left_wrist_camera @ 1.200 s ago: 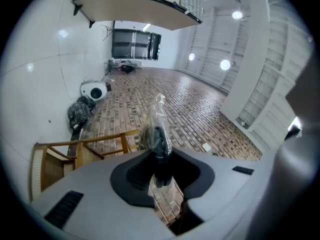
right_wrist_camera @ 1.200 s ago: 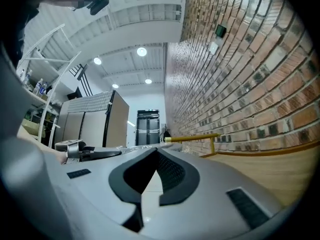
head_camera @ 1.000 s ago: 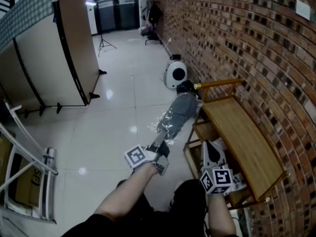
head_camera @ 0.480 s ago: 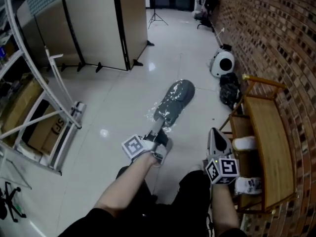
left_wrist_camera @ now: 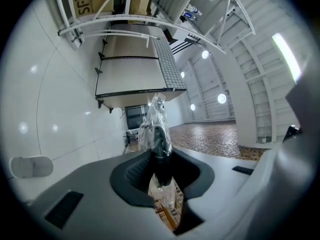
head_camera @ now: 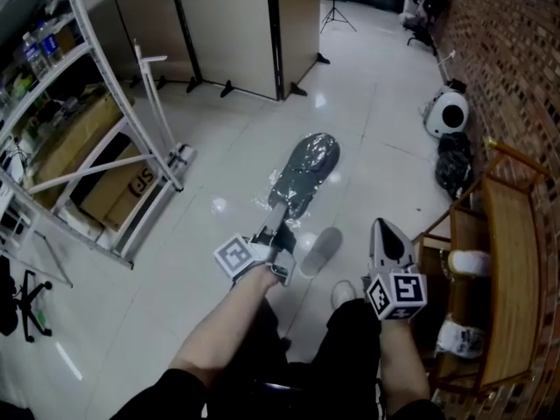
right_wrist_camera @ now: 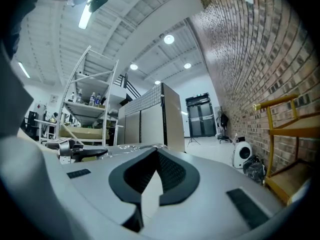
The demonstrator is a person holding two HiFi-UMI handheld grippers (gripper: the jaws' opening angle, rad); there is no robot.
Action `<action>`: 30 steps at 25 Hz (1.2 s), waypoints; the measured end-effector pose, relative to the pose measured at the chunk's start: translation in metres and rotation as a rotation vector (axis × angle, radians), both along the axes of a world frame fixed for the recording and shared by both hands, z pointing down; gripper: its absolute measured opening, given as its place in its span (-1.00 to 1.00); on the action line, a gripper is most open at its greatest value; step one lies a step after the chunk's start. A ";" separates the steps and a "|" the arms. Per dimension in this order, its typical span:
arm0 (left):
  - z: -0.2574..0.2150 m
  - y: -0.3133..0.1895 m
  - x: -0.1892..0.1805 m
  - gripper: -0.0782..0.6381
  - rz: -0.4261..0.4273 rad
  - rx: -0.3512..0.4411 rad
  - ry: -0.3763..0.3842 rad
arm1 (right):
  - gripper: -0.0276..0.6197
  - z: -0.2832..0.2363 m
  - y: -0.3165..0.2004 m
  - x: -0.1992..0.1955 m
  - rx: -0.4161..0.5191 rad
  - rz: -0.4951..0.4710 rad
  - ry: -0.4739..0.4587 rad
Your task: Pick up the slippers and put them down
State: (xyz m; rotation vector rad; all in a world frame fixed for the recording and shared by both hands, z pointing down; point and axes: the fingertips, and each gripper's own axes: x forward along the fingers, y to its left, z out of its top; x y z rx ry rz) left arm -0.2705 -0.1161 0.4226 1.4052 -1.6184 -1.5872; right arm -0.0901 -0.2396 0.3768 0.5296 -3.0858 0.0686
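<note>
In the head view, the left gripper [head_camera: 278, 227] is seen held out over the glossy white tiled floor [head_camera: 210, 138]. Its fingers are clenched on the near end of a dark grey slipper wrapped in crinkled clear plastic [head_camera: 306, 166], which is held above the floor and points away from the person. A pale grey oval slipper-like thing [head_camera: 319, 249] is seen on the floor just beside that gripper. The right gripper [head_camera: 383, 227] is held near a yellow-brown wooden shoe rack [head_camera: 512, 261], which is set against the red brick wall [head_camera: 512, 51]. White shoes [head_camera: 472, 262] are seen on the rack's shelves. Beige folding partition screens [head_camera: 236, 24] and a white metal shelving frame [head_camera: 96, 121] are seen farther off.

In the left gripper view, the plastic-wrapped slipper [left_wrist_camera: 159, 134] is seen pinched edge-on between the fingers [left_wrist_camera: 131, 171].

In the right gripper view, the fingers [right_wrist_camera: 172, 173] are seen closed tip to tip, and nothing is held between them.
</note>
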 end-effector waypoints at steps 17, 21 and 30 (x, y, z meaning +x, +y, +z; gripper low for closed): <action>0.196 0.004 -0.056 -0.57 -0.083 -0.238 0.156 | -0.89 0.152 -0.018 -0.048 -0.168 -0.028 0.196; 0.252 -0.011 -0.073 -0.57 -0.114 -0.285 0.190 | -0.89 0.195 -0.038 -0.074 -0.207 -0.031 0.232; 0.387 -0.029 -0.094 -0.57 -0.078 -0.446 0.290 | -0.89 0.284 -0.051 -0.127 -0.314 -0.065 0.315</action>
